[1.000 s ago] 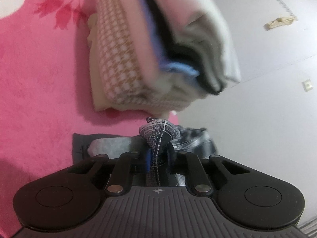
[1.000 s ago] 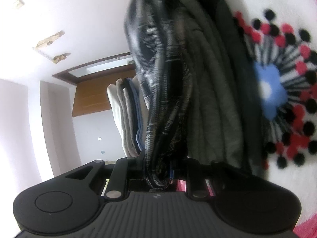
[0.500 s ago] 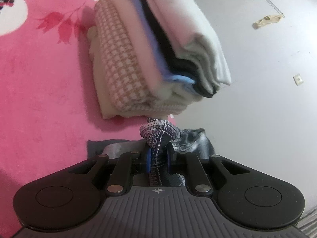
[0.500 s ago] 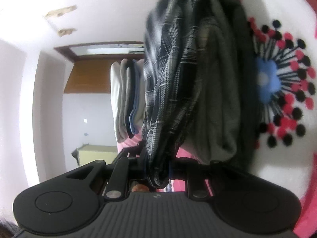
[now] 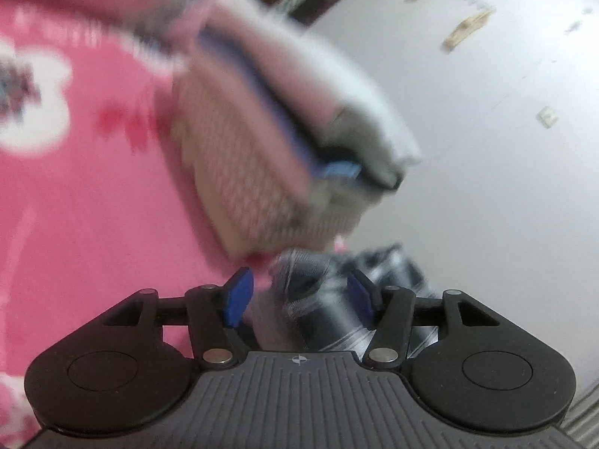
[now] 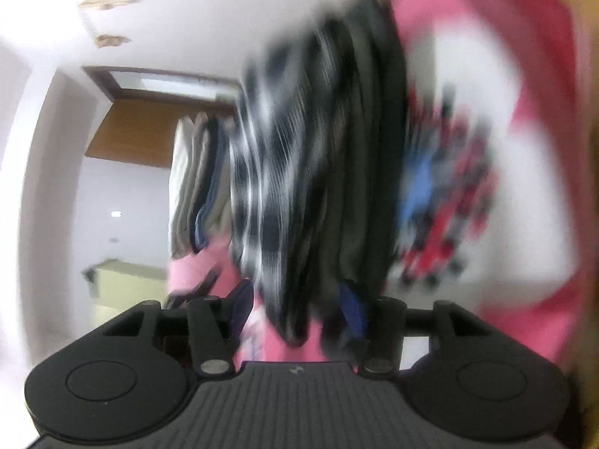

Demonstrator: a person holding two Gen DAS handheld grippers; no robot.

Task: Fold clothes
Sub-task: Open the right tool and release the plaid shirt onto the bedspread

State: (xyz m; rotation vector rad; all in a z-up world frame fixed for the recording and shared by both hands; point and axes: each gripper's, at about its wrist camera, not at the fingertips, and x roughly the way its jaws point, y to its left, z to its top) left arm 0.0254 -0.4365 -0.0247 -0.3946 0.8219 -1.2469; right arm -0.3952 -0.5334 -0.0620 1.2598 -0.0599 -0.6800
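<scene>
Both views are motion-blurred. In the left wrist view my left gripper [image 5: 299, 295] stands open, its blue pads [image 5: 239, 296] spread wide, and the dark plaid garment [image 5: 322, 299] lies loose between them on the pink blanket [image 5: 82, 205]. Just beyond is a stack of folded clothes [image 5: 269, 157], checked and pink below, grey on top. In the right wrist view my right gripper [image 6: 297, 303] is also open. The plaid garment [image 6: 277, 172], folded over a grey layer [image 6: 348, 187], lies between and ahead of its pads [image 6: 353, 308].
The pink blanket has a white flower print [image 6: 441, 194] with red and blue dots. A pale wall [image 5: 486, 149] lies past the stack, and a wooden door [image 6: 131, 134] and the same folded stack [image 6: 198, 187] show left of the right gripper.
Both grippers have opened and let go of the plaid garment, which they were pinching half a second ago. Both cameras are moving fast, so the views are smeared.
</scene>
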